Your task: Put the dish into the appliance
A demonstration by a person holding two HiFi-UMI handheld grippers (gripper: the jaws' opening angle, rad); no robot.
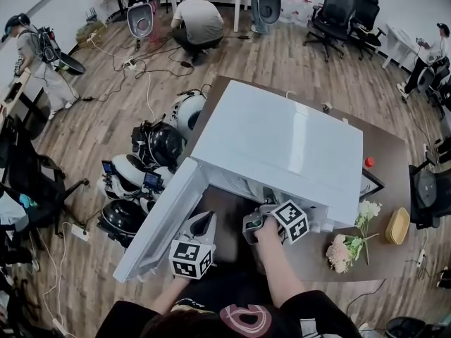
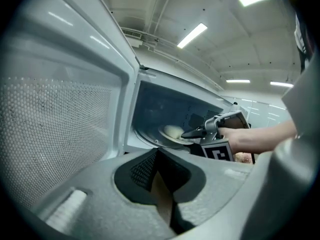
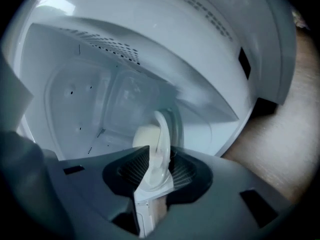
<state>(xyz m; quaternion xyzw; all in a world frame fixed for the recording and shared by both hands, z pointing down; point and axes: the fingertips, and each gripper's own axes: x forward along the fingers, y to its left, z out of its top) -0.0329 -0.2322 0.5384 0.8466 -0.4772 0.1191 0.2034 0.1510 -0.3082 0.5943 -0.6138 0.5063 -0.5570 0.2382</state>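
The white microwave (image 1: 282, 139) stands on the brown table with its door (image 1: 158, 220) swung open to the left. Inside, a white plate (image 2: 172, 135) with a pale bun (image 2: 173, 130) rests on the glass turntable. My right gripper (image 1: 255, 224) reaches into the cavity. In the right gripper view the plate's rim (image 3: 161, 154) stands between the jaws, which are slightly apart around it, and the bun (image 3: 144, 136) lies just beyond. My left gripper (image 1: 204, 220) waits outside beside the open door, shut and empty (image 2: 158, 154).
Flowers (image 1: 349, 245), a yellow dish (image 1: 397, 225) and a red knob (image 1: 368, 162) lie on the table right of the microwave. Several round black-and-white devices (image 1: 151, 160) and cables crowd the floor on the left. People and office chairs (image 1: 338, 9) are further back.
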